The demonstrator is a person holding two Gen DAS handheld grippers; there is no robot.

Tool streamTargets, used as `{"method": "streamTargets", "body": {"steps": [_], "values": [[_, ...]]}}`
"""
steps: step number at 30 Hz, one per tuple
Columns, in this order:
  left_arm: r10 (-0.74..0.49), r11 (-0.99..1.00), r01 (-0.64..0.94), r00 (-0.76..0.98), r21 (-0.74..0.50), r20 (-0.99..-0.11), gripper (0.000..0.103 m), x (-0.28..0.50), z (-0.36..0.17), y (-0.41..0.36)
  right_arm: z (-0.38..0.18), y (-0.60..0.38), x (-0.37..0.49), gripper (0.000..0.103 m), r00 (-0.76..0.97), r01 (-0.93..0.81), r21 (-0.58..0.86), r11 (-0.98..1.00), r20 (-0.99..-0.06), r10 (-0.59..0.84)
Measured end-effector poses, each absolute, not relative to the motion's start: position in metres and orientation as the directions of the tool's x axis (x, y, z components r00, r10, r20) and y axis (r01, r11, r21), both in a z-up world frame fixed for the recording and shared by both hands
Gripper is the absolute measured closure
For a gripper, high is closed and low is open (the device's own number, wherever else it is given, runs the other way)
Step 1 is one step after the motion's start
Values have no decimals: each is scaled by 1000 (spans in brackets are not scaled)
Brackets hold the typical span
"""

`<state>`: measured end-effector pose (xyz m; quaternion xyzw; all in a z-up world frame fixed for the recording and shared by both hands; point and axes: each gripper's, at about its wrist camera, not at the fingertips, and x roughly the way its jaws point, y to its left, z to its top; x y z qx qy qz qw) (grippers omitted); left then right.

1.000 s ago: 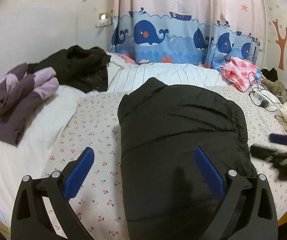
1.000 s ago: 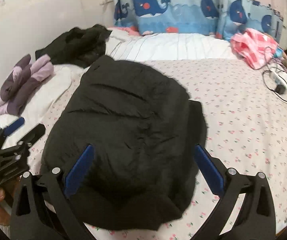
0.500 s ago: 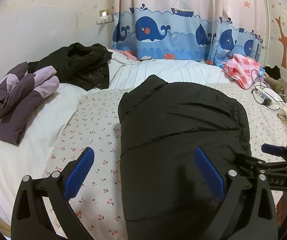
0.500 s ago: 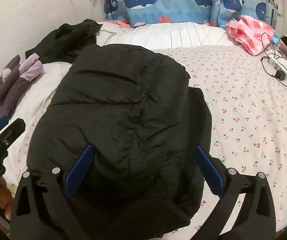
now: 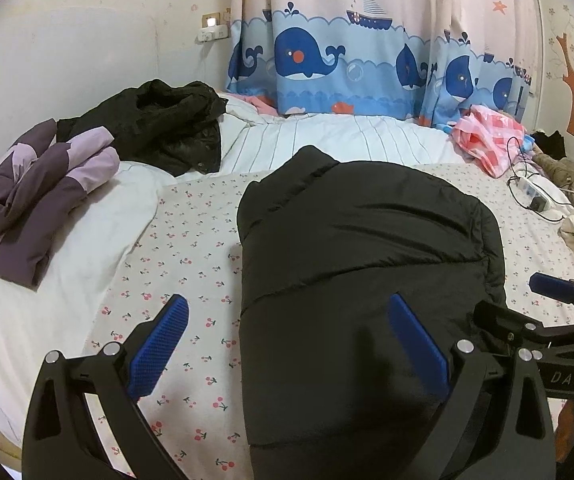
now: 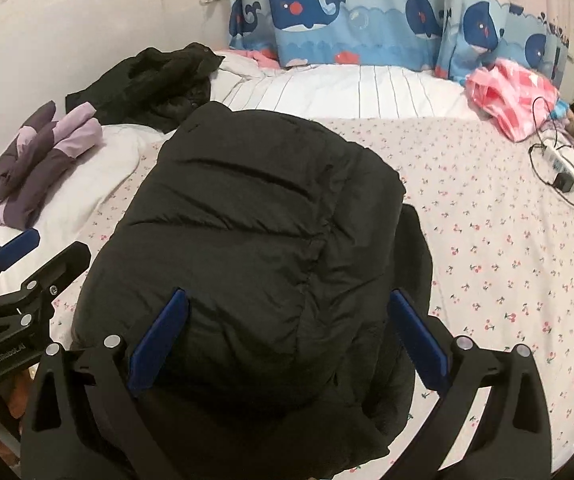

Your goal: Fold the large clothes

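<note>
Both tools, left [image 5: 285, 344] and right [image 6: 287, 340]: spread wide, holding nothing | folded black jacket [image 6: 263, 232] between | purple jacket [image 5: 35, 196], whale curtain [image 5: 367, 60] | cherry-print bed [image 6: 487, 220].

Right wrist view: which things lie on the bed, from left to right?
Purple jacket → crumpled black garment → black puffer jacket → pink checked cloth → power strip with cable.
</note>
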<state>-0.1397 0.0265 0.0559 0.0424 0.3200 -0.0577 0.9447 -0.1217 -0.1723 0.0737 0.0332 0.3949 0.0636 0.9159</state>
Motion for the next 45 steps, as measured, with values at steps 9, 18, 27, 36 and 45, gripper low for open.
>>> {"method": "streamTargets", "body": {"steps": [9,18,27,36,45], "values": [[-82,989,139,787,46,-612,7,-137,55,25,75,-169,-121,6,678,-108,120,987,-717,161],[-78,988,142,779,53,-621,7,-136,52,23,77,-162,-124,6,681,-123,93,988,-716,152],[-76,988,146,770,59,-633,7,-134,49,22,78,-161,-125,6,681,-123,89,988,-717,150],[-77,987,149,764,60,-640,7,-130,47,22,79,-160,-126,6,682,-123,89,988,-716,149],[-74,987,147,760,60,-646,7,-126,45,21,78,-159,-126,6,681,-123,87,989,-717,148]]}}
